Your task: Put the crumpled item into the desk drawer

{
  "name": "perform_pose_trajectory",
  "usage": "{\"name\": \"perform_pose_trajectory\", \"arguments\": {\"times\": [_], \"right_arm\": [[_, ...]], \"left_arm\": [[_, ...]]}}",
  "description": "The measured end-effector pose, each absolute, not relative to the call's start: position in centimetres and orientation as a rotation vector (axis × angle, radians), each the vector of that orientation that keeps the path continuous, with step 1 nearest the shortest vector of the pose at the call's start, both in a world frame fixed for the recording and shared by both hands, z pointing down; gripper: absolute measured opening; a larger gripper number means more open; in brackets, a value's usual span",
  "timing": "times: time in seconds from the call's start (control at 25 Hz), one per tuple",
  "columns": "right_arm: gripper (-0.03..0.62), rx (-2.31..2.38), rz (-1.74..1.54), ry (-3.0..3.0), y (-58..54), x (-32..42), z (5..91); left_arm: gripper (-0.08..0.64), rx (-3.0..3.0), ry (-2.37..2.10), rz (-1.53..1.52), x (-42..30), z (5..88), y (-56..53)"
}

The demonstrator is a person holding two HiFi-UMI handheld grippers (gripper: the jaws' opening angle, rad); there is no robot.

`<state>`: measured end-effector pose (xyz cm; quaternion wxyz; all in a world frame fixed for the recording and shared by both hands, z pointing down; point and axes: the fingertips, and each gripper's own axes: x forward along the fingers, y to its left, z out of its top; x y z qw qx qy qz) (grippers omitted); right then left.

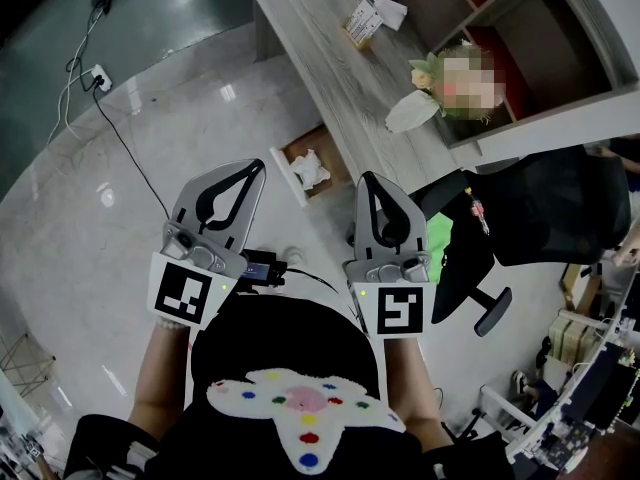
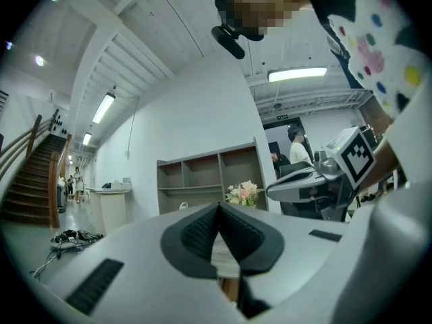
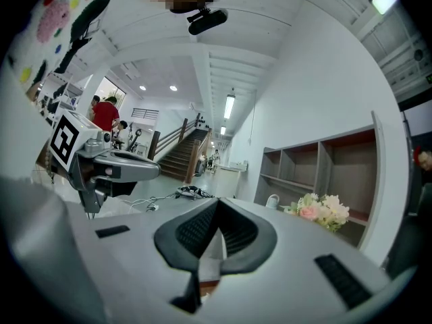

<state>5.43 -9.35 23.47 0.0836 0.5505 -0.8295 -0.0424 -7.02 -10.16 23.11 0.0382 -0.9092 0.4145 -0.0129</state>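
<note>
White crumpled item (image 1: 309,168) is seen lying inside the open desk drawer (image 1: 287,182), below the edge of the grey wood desk (image 1: 330,78), so the placing itself is judged done. Left gripper (image 1: 254,167) and right gripper (image 1: 368,179) are held level, side by side, apart from the drawer; the jaws of both are pressed together with nothing pinched. Only shutting the drawer may be left, if that is wanted at all.

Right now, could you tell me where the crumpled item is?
The crumpled item lies in the open drawer below the desk, centre of the head view.
</note>
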Motion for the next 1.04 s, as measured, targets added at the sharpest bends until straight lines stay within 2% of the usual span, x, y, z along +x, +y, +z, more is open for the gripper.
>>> {"name": "perform_pose_trajectory", "arguments": {"times": [1.04], "right_arm": [[0.003, 1.619, -0.158, -2.469, -9.18, 4.93, 23.87]], "left_arm": [[0.012, -2.786, 1.259, -0.046, -6.8, 23.41, -9.96]]}}
